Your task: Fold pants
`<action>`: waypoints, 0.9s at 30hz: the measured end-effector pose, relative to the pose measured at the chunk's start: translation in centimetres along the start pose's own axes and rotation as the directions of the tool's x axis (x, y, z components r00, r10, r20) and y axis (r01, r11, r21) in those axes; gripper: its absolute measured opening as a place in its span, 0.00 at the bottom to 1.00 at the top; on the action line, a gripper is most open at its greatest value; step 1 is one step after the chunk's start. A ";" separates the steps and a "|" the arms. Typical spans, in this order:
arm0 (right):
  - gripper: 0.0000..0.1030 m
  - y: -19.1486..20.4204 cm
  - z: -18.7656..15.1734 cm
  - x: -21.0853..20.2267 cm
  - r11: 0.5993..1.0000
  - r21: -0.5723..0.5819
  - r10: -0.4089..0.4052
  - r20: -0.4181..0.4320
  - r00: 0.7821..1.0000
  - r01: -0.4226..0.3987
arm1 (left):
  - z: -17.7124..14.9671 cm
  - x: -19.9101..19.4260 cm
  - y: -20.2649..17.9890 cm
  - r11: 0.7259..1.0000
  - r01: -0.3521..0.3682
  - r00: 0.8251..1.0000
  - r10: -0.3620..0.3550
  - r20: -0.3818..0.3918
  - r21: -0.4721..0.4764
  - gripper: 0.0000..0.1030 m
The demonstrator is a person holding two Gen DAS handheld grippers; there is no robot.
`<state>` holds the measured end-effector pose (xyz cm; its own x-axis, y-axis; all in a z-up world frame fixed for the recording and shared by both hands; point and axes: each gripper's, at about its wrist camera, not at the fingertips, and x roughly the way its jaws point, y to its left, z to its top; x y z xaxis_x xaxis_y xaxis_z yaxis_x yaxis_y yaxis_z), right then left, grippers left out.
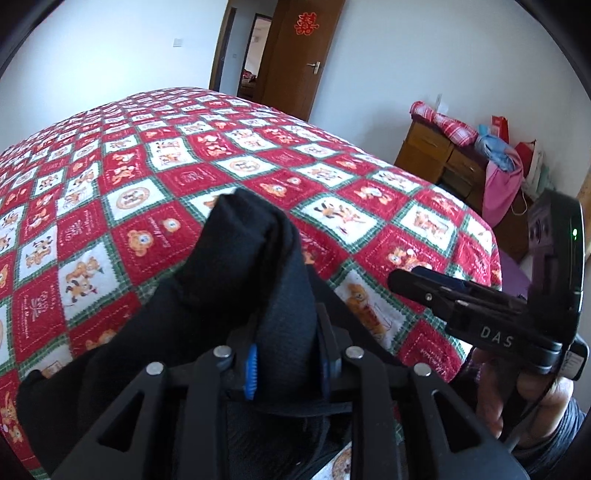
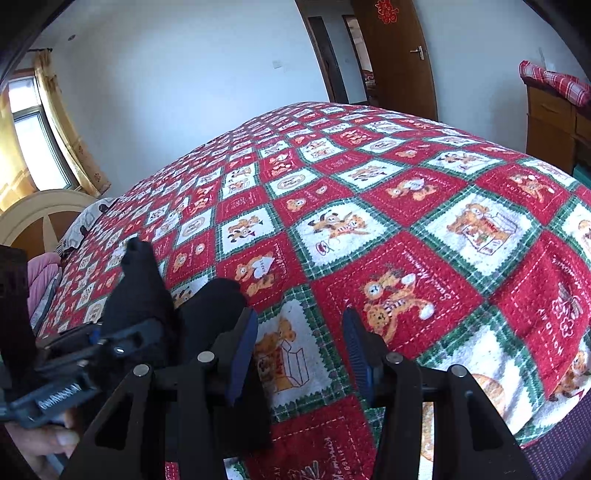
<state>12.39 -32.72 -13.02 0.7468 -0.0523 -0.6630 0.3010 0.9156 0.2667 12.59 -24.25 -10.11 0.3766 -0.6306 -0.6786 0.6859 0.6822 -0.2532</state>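
The bunched fabric pants (image 1: 236,280) are plain black. The quilted bedspread (image 1: 332,184) shows red and white squares edged in green, with orange cartoon bears. At upper centre, the brown wooden door (image 1: 295,55) carries a red paper ornament (image 1: 306,23). The black grippers' pads (image 2: 242,354) are blue.

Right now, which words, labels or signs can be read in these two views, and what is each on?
"DAS": right gripper body.
Red double-happiness paper sign: brown door.
Cursive script on the red squares of the quilt: too blurred to read.
Label on left gripper body: blurred.
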 end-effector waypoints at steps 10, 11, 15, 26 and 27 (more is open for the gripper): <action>0.48 -1.9 0.5 -0.1 0.998 0.069 -0.002 0.014 1.000 0.001 | -1.5 -4.7 -2.6 0.983 -0.027 0.994 0.007 0.108 0.182 0.76; 0.48 -2.0 0.5 -0.3 0.997 0.078 0.005 0.023 1.000 -0.007 | -2.1 -6.0 -1.9 0.981 -0.043 0.991 0.017 0.136 0.187 0.78; 0.58 -0.7 0.7 -1.5 0.994 0.052 0.095 0.074 0.993 -0.099 | -4.0 -8.0 1.6 0.984 -0.114 0.981 0.090 0.173 0.138 0.92; 0.52 7.1 -2.3 -0.2 0.967 -0.238 0.100 0.021 0.995 -0.093 | -9.2 -7.4 8.7 0.988 -0.129 0.978 0.141 0.157 -0.079 0.92; 0.33 6.6 -2.3 0.5 0.970 -0.233 0.066 -0.016 0.998 -0.068 | -9.4 -7.3 8.8 0.988 -0.136 0.977 0.147 0.157 -0.079 0.92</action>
<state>13.37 -25.76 -13.23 0.7554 0.0148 -0.6551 0.1026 0.9847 0.1406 10.08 -10.18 -13.88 0.5665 -0.5736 -0.5917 0.5769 0.7887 -0.2122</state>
